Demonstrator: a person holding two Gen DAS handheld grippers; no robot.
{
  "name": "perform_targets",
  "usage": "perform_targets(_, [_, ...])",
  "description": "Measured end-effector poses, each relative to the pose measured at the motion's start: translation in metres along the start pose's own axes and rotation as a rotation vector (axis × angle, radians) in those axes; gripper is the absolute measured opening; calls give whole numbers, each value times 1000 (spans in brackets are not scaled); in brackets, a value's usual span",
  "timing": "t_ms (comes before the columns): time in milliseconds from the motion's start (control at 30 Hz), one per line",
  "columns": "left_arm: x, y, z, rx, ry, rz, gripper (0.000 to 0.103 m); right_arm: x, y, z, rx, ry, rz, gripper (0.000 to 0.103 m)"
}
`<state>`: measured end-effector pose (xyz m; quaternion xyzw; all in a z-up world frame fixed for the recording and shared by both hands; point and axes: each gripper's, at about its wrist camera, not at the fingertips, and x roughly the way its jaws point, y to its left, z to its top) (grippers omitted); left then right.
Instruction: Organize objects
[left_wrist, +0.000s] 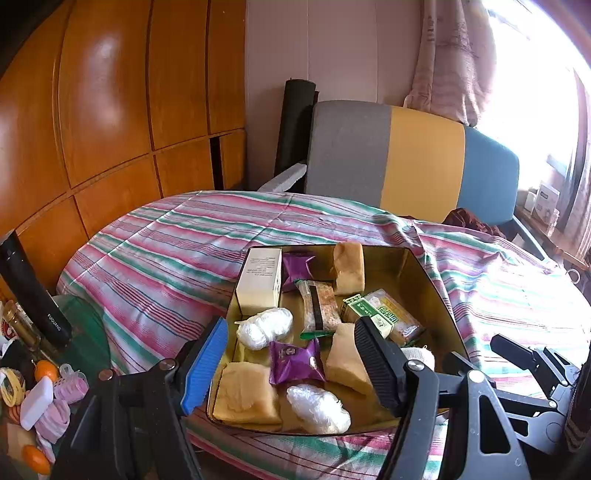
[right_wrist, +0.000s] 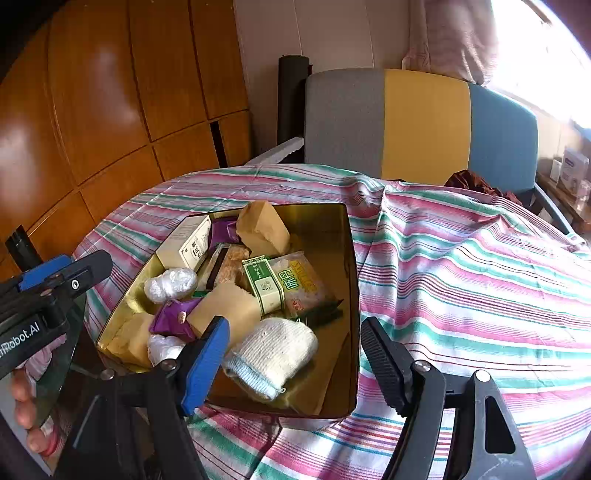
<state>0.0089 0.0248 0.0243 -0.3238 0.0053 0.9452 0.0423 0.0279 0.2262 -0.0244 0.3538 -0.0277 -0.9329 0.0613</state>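
Blue rubber pads one finger and ribbed black the other on each gripper, and both pairs stand spread with nothing pinched. Between the fingers of the right gripper (right_wrist: 295, 354) lies a cream knitted glove (right_wrist: 271, 356) with a pale blue cuff, resting in the near end of the gold tin box (right_wrist: 352, 295), apart from both pads. Just beyond the glove sit a green-and-white carton (right_wrist: 266, 282), a yellow-labelled snack packet (right_wrist: 299, 284) and tan paper-wrapped blocks (right_wrist: 260, 229). The left gripper (left_wrist: 291, 354) hangs over the same box's near edge; between its fingers show a purple sachet (left_wrist: 295, 362), a clear plastic bundle (left_wrist: 317, 408) and a tan block (left_wrist: 245, 393). Farther in lie a cream box (left_wrist: 258, 282) and another purple sachet (left_wrist: 297, 267). The box rests on a striped pink, green and white cloth (right_wrist: 461, 277). Outward of the left gripper's blue finger, a cluttered counter (left_wrist: 85, 332) carries small oranges (left_wrist: 46, 370) and a black flask (left_wrist: 33, 291). Beyond the cloth stands a grey, yellow and blue chair (right_wrist: 421, 122).
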Motion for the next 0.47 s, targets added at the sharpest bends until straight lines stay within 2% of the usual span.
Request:
perform_targets(267, [0, 5, -3, -19, -5, 11, 72, -3, 8, -1, -17, -11, -11, 75])
perform_targets(333, [-1, 7, -3, -22, -16, 20, 67, -3, 8, -1, -16, -11, -16, 75])
perform_targets(467, [1, 9, -2, -27, -7, 11, 67, -3, 9, -2, -18, -8, -17, 75])
